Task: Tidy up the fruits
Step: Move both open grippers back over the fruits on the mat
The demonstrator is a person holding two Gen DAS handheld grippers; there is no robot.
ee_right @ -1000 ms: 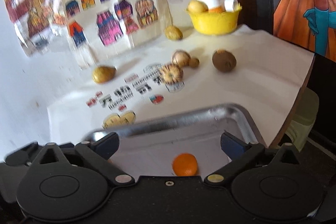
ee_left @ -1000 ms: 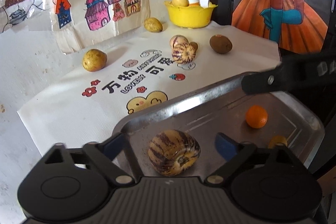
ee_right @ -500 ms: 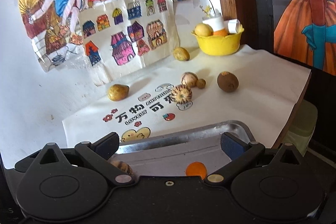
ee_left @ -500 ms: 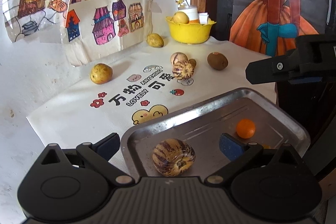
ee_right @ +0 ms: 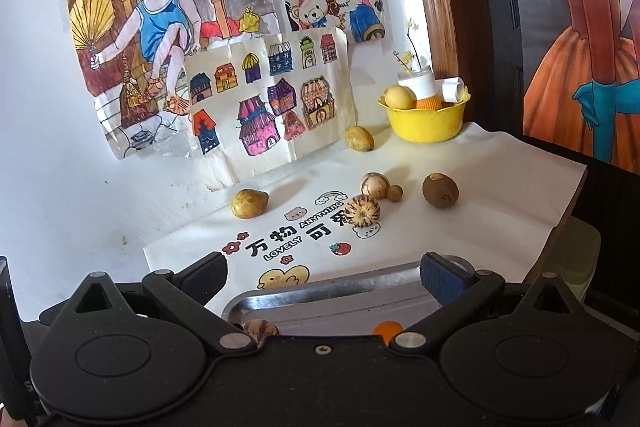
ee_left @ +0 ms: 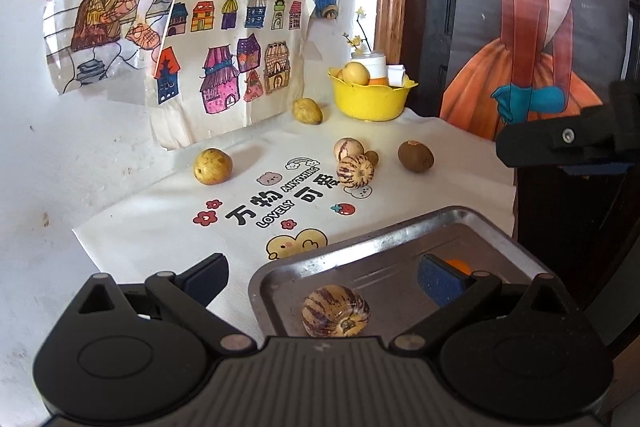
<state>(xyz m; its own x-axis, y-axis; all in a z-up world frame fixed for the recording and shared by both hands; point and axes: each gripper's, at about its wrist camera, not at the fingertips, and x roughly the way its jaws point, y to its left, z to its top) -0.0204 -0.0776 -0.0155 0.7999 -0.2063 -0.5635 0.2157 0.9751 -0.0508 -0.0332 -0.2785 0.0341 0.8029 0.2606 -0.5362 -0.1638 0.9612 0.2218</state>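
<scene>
A metal tray (ee_left: 352, 245) lies at the near edge of the white cloth; it also shows in the right wrist view (ee_right: 332, 287). A striped melon-like fruit (ee_left: 335, 311) and a small orange (ee_left: 458, 264) lie in the tray. My left gripper (ee_left: 322, 279) is open and empty above the tray. My right gripper (ee_right: 324, 277) is open and empty, raised above the tray's near side. On the cloth lie another striped fruit (ee_left: 355, 171), a pale striped one (ee_left: 348, 148), a brown kiwi (ee_left: 415, 156) and two yellow fruits (ee_left: 212, 167) (ee_left: 307, 111).
A yellow bowl (ee_left: 372, 99) with a fruit and small bottles stands at the back by the wall. Drawings hang on the wall behind. The table's right edge (ee_right: 568, 203) drops off beside a dark door. The right gripper's finger (ee_left: 560, 143) shows at the right.
Both grippers have risen and pulled back from the tray. The striped fruit and the orange stay in the tray.
</scene>
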